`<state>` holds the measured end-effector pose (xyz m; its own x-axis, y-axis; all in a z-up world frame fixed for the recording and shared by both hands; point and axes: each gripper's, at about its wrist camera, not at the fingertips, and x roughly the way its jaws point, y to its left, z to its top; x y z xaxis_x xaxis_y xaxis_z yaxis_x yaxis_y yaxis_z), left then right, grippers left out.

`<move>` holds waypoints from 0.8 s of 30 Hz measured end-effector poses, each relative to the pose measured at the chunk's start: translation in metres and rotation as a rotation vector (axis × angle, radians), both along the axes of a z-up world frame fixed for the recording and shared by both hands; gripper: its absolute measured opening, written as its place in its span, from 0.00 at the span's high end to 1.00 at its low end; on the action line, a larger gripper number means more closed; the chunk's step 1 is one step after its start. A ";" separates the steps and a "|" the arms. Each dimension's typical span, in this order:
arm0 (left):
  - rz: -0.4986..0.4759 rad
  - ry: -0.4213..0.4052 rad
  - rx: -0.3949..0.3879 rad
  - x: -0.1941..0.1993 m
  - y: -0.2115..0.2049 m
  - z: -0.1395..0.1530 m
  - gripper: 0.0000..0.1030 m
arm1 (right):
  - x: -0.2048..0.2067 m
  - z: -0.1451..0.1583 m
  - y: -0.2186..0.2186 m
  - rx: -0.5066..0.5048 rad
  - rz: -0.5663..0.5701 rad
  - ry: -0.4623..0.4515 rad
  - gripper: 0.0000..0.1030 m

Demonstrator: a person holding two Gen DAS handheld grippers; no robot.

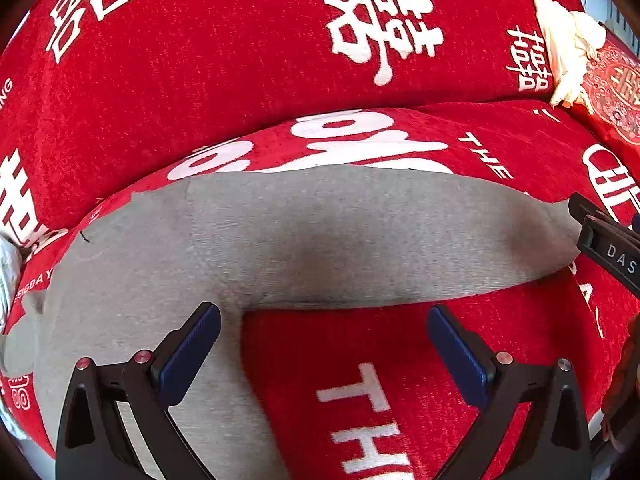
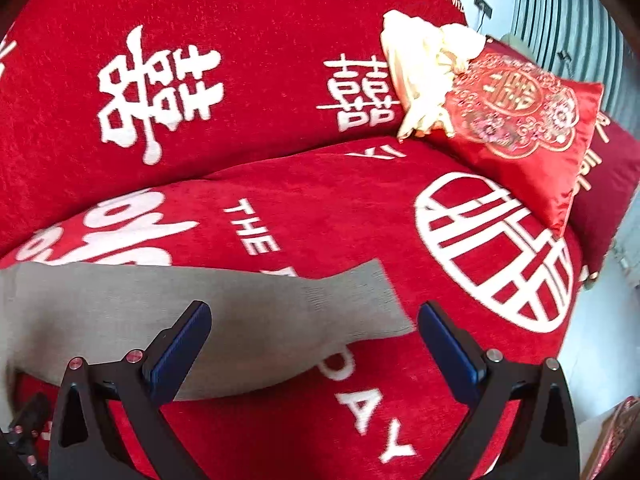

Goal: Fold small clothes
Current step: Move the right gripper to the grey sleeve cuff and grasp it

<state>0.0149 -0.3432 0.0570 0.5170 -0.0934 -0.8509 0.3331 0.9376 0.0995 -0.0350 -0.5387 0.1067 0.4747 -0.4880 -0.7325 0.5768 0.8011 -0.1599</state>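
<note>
A grey garment lies flat on the red sofa seat; one long part runs left to right and another runs down toward me at the left. My left gripper is open and empty, just above the garment's near edge. In the right wrist view the grey garment ends in a ribbed cuff at the right. My right gripper is open and empty above that cuff end. The right gripper's black body shows at the right edge of the left wrist view.
The red sofa cover has white lettering on seat and backrest. A cream cloth and a red embroidered cushion lie at the back right, with a dark red pillow beside them. White cloth shows at the left edge.
</note>
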 end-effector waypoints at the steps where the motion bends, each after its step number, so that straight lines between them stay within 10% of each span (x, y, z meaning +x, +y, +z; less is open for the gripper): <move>1: -0.001 0.001 0.001 -0.001 -0.001 0.000 0.00 | 0.000 -0.001 -0.001 -0.003 -0.002 0.004 0.00; 14: 0.017 -0.026 0.006 -0.001 0.002 0.005 0.00 | 0.000 -0.035 -0.024 0.130 -0.083 0.087 0.00; 24: 0.040 -0.022 0.008 0.000 0.018 0.002 0.00 | 0.008 -0.072 -0.068 0.515 -0.183 -0.078 0.00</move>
<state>0.0149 -0.3250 0.0594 0.5384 -0.0652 -0.8402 0.2930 0.9493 0.1141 -0.0270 -0.6072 0.0347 0.4783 -0.1561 -0.8642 0.7087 0.6497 0.2749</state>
